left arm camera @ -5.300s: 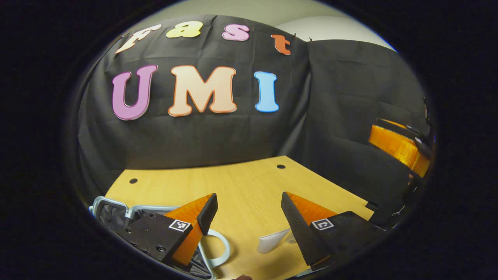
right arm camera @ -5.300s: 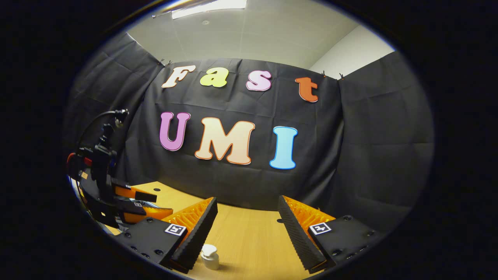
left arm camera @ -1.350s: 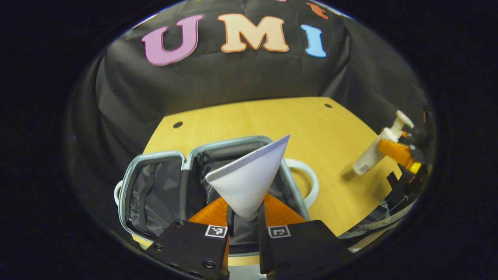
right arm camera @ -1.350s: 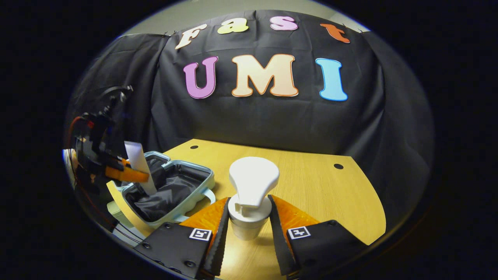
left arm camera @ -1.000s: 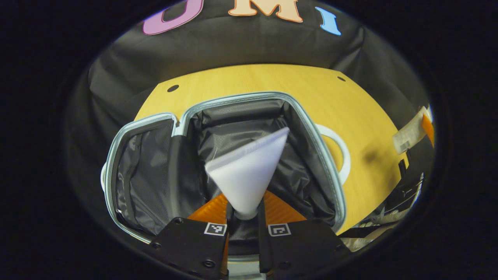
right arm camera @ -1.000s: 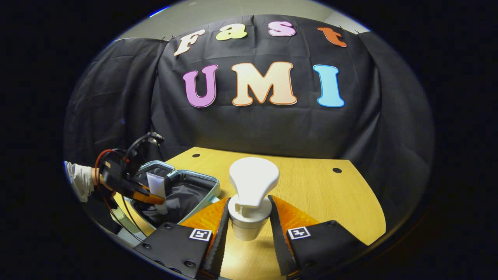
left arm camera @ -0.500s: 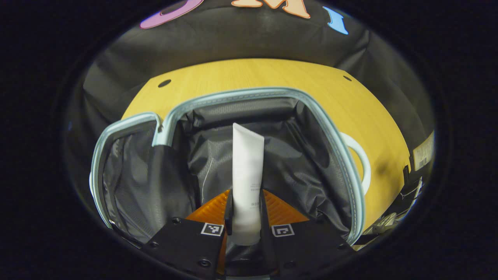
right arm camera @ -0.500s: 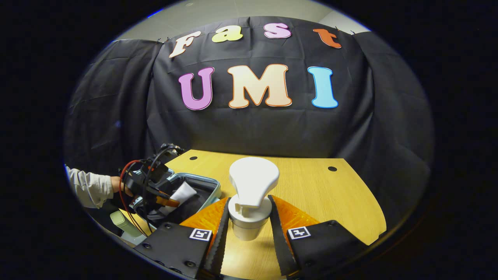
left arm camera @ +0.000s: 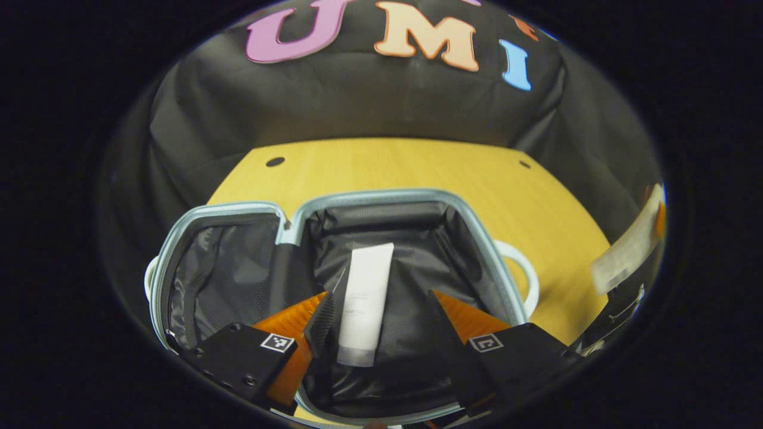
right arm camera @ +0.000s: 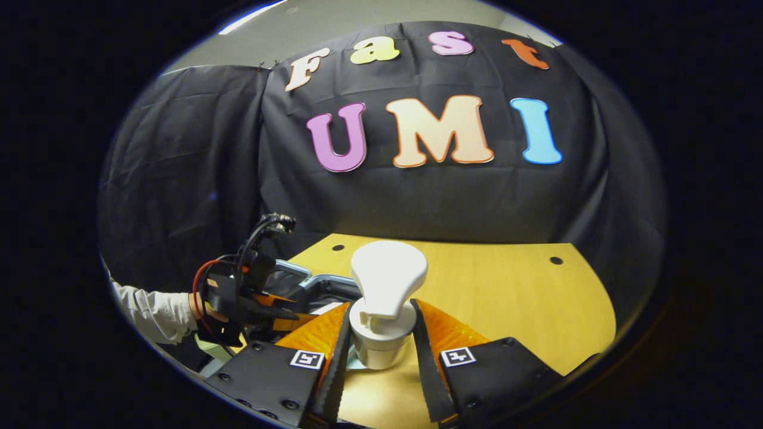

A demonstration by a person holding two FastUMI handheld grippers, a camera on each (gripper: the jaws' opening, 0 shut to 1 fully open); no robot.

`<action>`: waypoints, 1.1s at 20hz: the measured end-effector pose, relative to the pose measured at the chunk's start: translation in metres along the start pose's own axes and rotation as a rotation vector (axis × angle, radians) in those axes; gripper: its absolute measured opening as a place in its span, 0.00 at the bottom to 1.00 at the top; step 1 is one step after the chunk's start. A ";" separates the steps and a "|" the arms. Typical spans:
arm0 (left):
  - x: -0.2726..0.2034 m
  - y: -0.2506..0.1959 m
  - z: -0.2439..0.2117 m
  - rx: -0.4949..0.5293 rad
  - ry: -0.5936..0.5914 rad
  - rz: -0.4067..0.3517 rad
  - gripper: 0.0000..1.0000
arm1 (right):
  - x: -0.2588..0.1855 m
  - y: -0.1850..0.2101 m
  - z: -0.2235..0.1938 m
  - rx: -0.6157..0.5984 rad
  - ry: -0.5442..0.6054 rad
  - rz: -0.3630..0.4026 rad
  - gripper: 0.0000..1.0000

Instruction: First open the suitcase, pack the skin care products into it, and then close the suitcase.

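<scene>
Lying flat on the black lining of the open suitcase point(left arm camera: 471, 223), the white tube point(left arm camera: 362, 304) runs lengthwise away from the left gripper point(left arm camera: 381, 325), cap end nearest, between the spread jaws and pressed by neither finger. The right gripper point(right arm camera: 374, 351) pinches the neck of a white pump bottle point(right arm camera: 384, 298), upright in that grip and above the wooden table point(right arm camera: 506, 286), with the suitcase point(right arm camera: 322, 285) to its left, near. The right gripper is judged next to deliver. The tube appears soft-walled and matte, the bottle rigid with a broad pump head. The lid half lies open flat, so closing remains outstanding.
</scene>
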State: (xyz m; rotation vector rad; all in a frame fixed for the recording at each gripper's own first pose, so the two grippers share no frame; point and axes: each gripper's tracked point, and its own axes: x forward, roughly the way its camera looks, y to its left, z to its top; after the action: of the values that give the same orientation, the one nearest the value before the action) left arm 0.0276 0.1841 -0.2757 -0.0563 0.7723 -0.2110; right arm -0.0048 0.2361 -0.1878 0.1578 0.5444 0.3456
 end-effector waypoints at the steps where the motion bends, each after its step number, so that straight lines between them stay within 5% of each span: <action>1: -0.011 0.006 0.007 -0.020 -0.032 0.008 0.90 | 0.009 0.013 -0.004 0.008 0.018 0.031 0.56; 6: -0.056 0.077 0.026 -0.109 -0.128 0.131 0.90 | 0.054 0.064 -0.038 0.076 0.133 0.159 0.56; 10: -0.085 0.147 0.017 -0.185 -0.157 0.259 0.89 | 0.085 0.086 -0.076 0.125 0.261 0.191 0.56; 22: -0.140 0.275 -0.027 -0.352 -0.147 0.462 0.92 | 0.173 0.078 -0.155 0.138 0.545 0.063 0.57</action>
State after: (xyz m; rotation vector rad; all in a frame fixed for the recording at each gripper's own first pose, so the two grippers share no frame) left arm -0.0417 0.4833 -0.2340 -0.2204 0.6490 0.3662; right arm 0.0295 0.3802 -0.3838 0.2157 1.1055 0.4137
